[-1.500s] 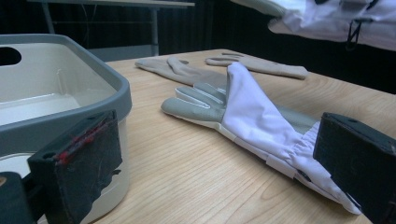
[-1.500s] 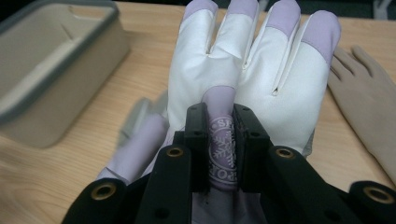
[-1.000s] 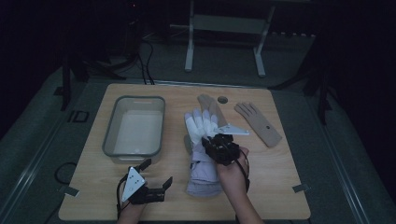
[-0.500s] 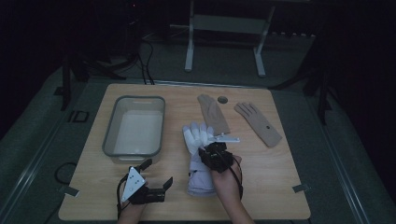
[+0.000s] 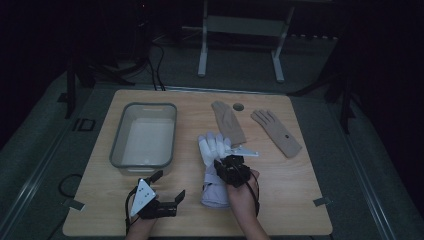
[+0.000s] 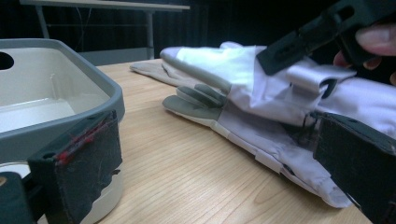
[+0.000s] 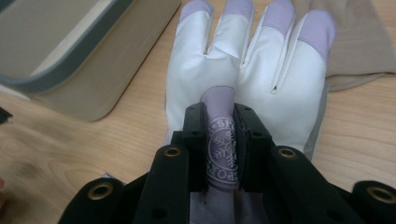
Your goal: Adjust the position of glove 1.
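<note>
Your right gripper (image 5: 231, 161) sank at frame centre, clamped on the white glove's (image 5: 212, 150) strap (image 7: 222, 140); lifting came next, left gripper (image 5: 167, 187) gaping.

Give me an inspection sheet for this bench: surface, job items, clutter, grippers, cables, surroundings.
Surface: wooden table, a round hole near its far edge.
Job's things: white glove lies flat, fingers away from the person; its lilac strap is pinched by the right gripper.
Clutter: grey-rimmed tub on the left; two beige gloves at the far side.
Grippers: right gripper shut on the strap; left gripper open, near the table's front edge, holding nothing.
Cables: a cable loops off the table's left side.
Surroundings: dark room, a metal stand behind.
</note>
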`<state>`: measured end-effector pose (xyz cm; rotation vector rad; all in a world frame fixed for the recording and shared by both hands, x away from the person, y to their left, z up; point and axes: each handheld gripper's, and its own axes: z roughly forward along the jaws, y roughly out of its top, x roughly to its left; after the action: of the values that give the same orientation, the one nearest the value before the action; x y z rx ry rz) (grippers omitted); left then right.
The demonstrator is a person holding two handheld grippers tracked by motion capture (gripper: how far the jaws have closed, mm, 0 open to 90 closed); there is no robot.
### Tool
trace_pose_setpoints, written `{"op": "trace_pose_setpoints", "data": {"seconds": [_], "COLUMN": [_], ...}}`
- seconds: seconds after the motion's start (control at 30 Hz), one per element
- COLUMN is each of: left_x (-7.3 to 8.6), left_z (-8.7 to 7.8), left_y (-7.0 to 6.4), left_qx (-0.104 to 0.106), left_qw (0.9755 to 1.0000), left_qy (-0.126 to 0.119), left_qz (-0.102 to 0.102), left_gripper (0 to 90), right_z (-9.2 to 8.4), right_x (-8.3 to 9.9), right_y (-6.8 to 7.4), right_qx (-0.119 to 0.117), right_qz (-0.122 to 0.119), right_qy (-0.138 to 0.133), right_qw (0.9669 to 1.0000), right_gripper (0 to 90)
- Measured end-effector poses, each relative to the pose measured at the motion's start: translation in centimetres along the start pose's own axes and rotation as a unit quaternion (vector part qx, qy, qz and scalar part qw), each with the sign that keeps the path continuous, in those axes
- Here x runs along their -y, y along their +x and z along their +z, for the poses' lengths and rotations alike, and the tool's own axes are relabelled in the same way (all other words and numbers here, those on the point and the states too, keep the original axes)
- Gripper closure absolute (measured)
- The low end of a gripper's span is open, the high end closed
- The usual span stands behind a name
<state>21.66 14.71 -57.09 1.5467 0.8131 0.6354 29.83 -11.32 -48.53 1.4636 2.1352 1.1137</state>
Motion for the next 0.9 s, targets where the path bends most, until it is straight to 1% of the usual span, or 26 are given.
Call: {"op": "trace_pose_setpoints", "data": {"seconds": [0.03,0.07,0.13,0.2,0.23,0.3,0.33,0.5,0.57,0.7,0.8,0.9], "left_x": [0.0,0.0,0.0,0.0,0.0,0.0,0.0,0.0,0.0,0.0,0.0,0.1], "left_z": [0.0,0.0,0.0,0.0,0.0,0.1,0.1,0.1,0.1,0.1,0.1,0.1], "left_y": [0.0,0.0,0.0,0.0,0.0,0.0,0.0,0.0,0.0,0.0,0.0,0.0], "left_qx": [0.0,0.0,-0.001,0.0,0.0,-0.001,0.0,0.0,0.0,0.002,0.002,0.001], "left_qw": [1.0,1.0,1.0,1.0,1.0,1.0,1.0,1.0,1.0,1.0,1.0,1.0], "left_qy": [0.0,0.0,0.001,0.0,-0.001,0.001,0.001,0.001,0.002,0.002,0.002,0.003], "left_qz": [0.0,0.0,0.0,0.0,-0.001,0.0,-0.001,0.0,-0.001,0.0,-0.002,-0.004], "left_gripper": [1.4,1.3,1.4,1.4,1.4,1.4,1.4,1.4,1.4,1.4,1.4,1.3], "right_z": [-0.3,-0.3,-0.6,-1.0,-1.0,-0.6,-0.4,0.8,1.2,2.1,2.5,2.8], "right_x": [-0.1,-0.1,-0.3,0.0,0.0,0.2,0.2,0.8,1.0,1.7,2.0,2.4], "right_y": [-0.1,-0.1,-0.4,-0.5,-0.5,-0.6,-0.6,-0.2,-0.1,-0.1,-0.2,-0.5], "right_qx": [0.001,0.001,0.011,0.018,0.02,0.017,0.018,0.011,0.015,0.02,0.017,0.011], "right_qz": [0.002,0.002,0.006,0.011,0.009,0.018,0.016,0.019,0.02,0.019,0.019,0.025], "right_qy": [-0.007,-0.007,-0.018,-0.034,-0.032,-0.028,-0.024,-0.008,-0.002,0.001,0.003,0.006], "right_qw": [1.0,1.0,0.9998,0.9992,0.9992,0.9993,0.9994,0.9997,0.9997,0.9996,0.9997,0.9996], "right_gripper": [76.6,76.6,76.6,76.6,76.6,76.3,76.2,75.7,75.3,74.1,73.0,71.6]}}
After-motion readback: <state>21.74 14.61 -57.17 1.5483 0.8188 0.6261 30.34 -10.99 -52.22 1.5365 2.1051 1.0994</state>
